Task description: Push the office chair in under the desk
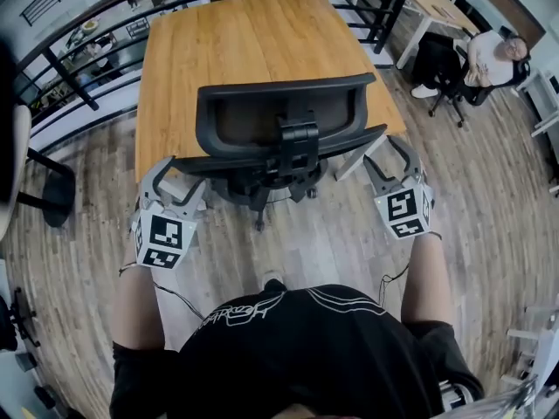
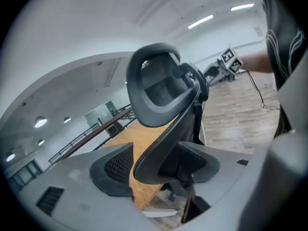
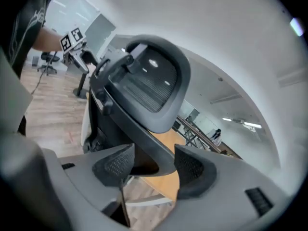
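The black mesh office chair point(image 1: 279, 116) stands with its back to me, its seat partly under the wooden desk point(image 1: 236, 42). My left gripper point(image 1: 177, 182) is at the left lower wing of the backrest and my right gripper point(image 1: 390, 160) is at the right wing. In the left gripper view the chair point(image 2: 159, 85) frame fills the space between the pads of the left gripper point(image 2: 156, 165). The right gripper view shows the same: the chair point(image 3: 149, 85) frame sits between the pads of the right gripper point(image 3: 154, 162). The desk point(image 2: 139, 143) edge shows behind.
A black railing point(image 1: 79, 24) runs behind the desk. Another seat point(image 1: 44, 182) stands at the left. A person point(image 1: 493, 59) sits on a chair at the back right beside a white-legged table point(image 1: 437, 7). Wood-plank floor surrounds the chair's wheeled base point(image 1: 262, 195).
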Demonstrator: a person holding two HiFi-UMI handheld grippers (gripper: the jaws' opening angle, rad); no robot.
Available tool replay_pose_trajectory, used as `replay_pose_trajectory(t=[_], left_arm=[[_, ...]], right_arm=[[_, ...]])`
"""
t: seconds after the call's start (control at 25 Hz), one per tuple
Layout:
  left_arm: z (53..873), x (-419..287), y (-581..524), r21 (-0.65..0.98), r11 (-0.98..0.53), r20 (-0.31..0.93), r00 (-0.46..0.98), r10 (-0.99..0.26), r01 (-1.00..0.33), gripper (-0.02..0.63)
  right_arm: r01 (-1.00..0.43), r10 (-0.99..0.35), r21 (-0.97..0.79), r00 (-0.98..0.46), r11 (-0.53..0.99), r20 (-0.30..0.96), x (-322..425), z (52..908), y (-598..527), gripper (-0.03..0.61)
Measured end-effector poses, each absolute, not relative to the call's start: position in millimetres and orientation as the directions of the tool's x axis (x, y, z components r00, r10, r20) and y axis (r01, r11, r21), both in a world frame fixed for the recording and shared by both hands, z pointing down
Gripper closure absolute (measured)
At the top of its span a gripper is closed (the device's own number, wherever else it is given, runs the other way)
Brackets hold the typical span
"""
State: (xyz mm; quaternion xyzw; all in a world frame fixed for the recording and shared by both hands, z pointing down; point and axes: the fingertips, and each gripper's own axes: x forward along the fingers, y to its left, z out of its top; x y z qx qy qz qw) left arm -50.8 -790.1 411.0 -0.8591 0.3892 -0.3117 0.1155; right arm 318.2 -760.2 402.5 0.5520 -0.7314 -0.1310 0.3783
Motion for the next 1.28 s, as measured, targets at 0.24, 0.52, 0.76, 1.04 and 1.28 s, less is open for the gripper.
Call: replay_pose_trajectory(t=[0.24, 0.52, 0.76, 1.04, 1.28], left_arm=[[372, -22, -687, -0.150, -0.684, 0.306, 0.624, -0.719, -0.714, 0.421], [359, 79, -546, 0.143, -0.765, 0.188, 0.776, -0.602, -0.628, 0.591], [363, 144, -438, 0.271, -0.783, 0.120, 0.827, -0.550, -0.560, 0.606], [361, 185, -338, 0.293, -0.797, 0.112, 0.847, -0.519, -0.528, 0.606], [354, 203, -288, 0.287, -0.806, 0.099, 0.853, -0.513, -0.518, 0.606]], right_arm=[[-0.793, -0.834, 0.291, -0.440, 0.535, 0.334, 254, 382, -665, 0.310], [-0.705, -0.686, -0.016, -0.695, 0.709, 0.215, 237, 367, -535, 0.364], [-0.629, -0.613, -0.182, -0.777, 0.756, 0.143, 253, 369, -433, 0.492], [-0.560, -0.550, -0.248, -0.827, 0.791, 0.113, 261, 357, -332, 0.525], [-0.499, -0.493, -0.273, -0.865, 0.823, 0.095, 261, 347, -276, 0.526]])
